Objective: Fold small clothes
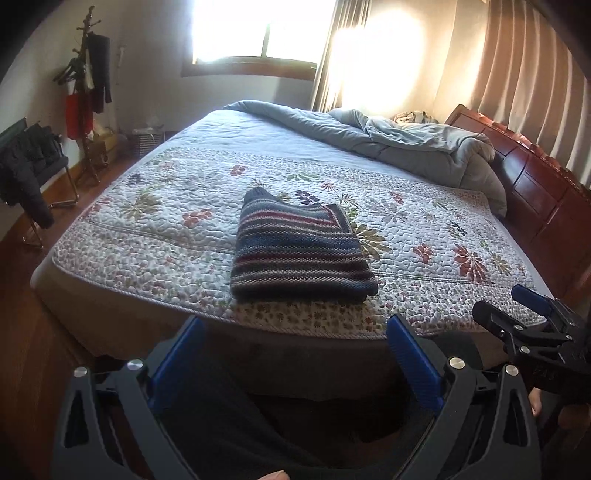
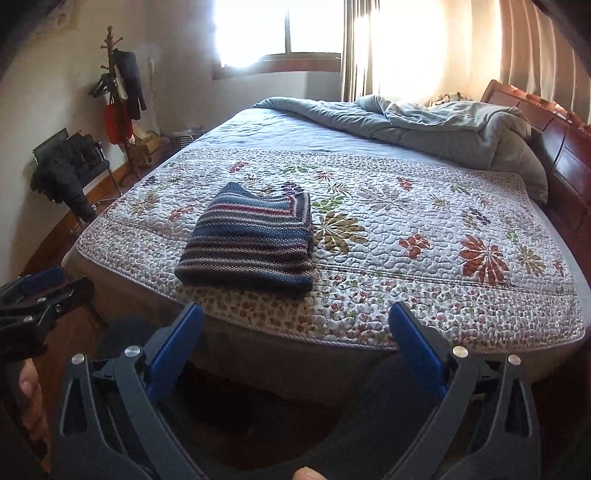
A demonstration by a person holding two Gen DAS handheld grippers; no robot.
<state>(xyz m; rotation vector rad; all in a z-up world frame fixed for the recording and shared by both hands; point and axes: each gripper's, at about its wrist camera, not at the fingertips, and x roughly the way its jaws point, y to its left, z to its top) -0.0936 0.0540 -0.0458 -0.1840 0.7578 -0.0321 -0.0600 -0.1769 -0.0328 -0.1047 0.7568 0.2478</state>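
Sunlight from the window (image 1: pixel 255 29) washes over a bedroom where a floral quilted bedspread (image 1: pixel 424 236) covers the near half of a wide bed, with a grey-blue duvet (image 1: pixel 388 144) bunched up toward the wooden headboard (image 1: pixel 528 173) and a coat stand (image 1: pixel 86 92) in the far left corner. On the bedspread, close to the near edge, lies a striped knit sweater (image 1: pixel 299 247), already gathered into a compact, thick rectangle with its neckline at the far end and a rounded fold facing the cameras. Both tools hang back off the bed, over the floor: the left gripper (image 1: pixel 295 354) stands spread wide with nothing between its blue fingers (image 1: pixel 413 358), and the right gripper (image 2: pixel 295 343) is likewise wide apart and empty (each shows at the edge of the other's view, well apart from the garment). Judging by how it lies, the folding of this piece looks finished, so the step in hand seems to be the pause after release. The next move probably calls either for pressing the stack flat or squaring its edges, or for fetching another small garment, though none is visible on the bedspread
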